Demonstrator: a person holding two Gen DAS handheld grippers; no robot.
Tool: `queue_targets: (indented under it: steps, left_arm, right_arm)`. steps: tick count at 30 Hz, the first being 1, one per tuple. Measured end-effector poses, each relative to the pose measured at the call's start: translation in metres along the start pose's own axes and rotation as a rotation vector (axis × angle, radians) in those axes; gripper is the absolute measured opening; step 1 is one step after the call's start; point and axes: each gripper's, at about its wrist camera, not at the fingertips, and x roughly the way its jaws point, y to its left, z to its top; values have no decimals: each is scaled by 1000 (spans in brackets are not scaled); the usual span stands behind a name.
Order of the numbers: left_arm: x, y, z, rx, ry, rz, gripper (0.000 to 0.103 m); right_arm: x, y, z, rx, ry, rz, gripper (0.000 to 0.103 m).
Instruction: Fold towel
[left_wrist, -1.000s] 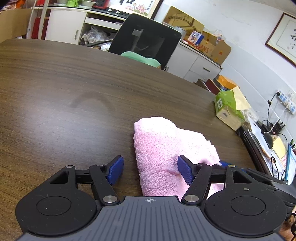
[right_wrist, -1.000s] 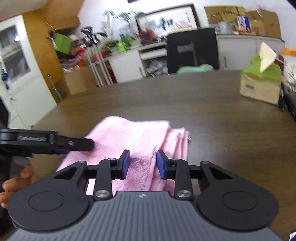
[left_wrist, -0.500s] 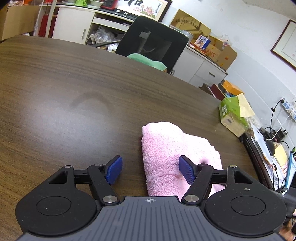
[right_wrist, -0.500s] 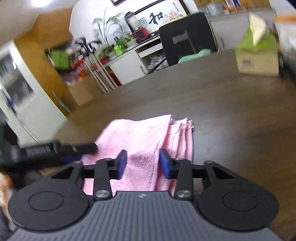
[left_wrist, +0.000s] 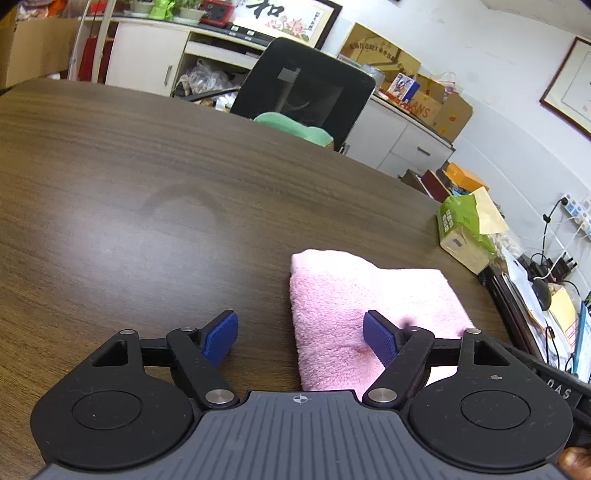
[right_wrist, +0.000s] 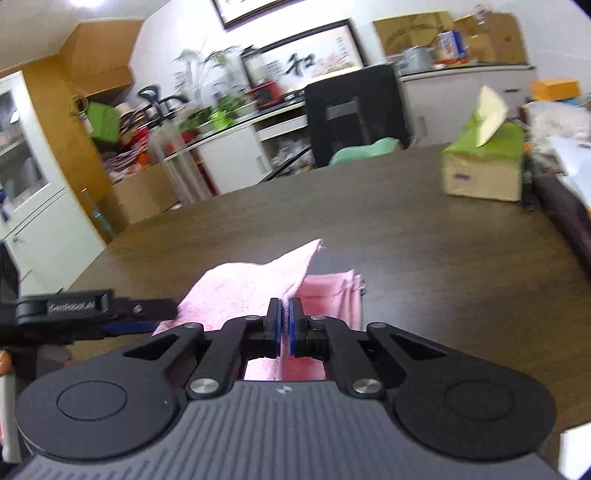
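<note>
A pink towel (left_wrist: 354, 295) lies folded on the dark wooden table (left_wrist: 147, 184), near its front right part. My left gripper (left_wrist: 301, 338) is open, its right finger over the towel's near end and its left finger over bare table. My right gripper (right_wrist: 283, 325) is shut on the towel (right_wrist: 251, 284), pinching its top layer, which stands up in a raised fold. The left gripper's body shows at the left of the right wrist view (right_wrist: 74, 310).
A green tissue box (left_wrist: 465, 229) stands at the table's right edge; it also shows in the right wrist view (right_wrist: 484, 166). A black office chair (left_wrist: 303, 92) with a green cushion stands behind the table. Cables and papers crowd the right side.
My right gripper has closed on the towel's top layer and lifted it into a fold. My left gripper has stayed open and drawn back slightly.
</note>
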Motion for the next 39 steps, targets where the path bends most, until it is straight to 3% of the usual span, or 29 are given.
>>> queue_targets:
  steps: [6, 11, 17, 27, 29, 34, 39]
  left_arm:
    - [3, -10, -5, 49, 12, 13, 79]
    - [0, -23, -9, 108, -6, 46, 79]
    - [-3, -19, -6, 73, -41, 82, 81]
    - [7, -36, -11, 105, -36, 100, 81]
    - [10, -41, -13, 131, -17, 81, 81]
    - [22, -55, -24, 232, 29, 131, 77]
    - [24, -71, -32, 334, 30, 159, 76]
  right_arm:
    - [13, -17, -8, 30, 78, -89, 4]
    - [11, -28, -6, 91, 76, -55, 4]
    - [-11, -39, 6, 141, 14, 2, 4]
    - [12, -59, -4, 196, 102, -53, 4]
    - [12, -62, -5, 202, 104, -40, 4]
    - [10, -69, -5, 241, 109, -7, 3]
    - [0, -54, -2, 154, 82, -95, 5]
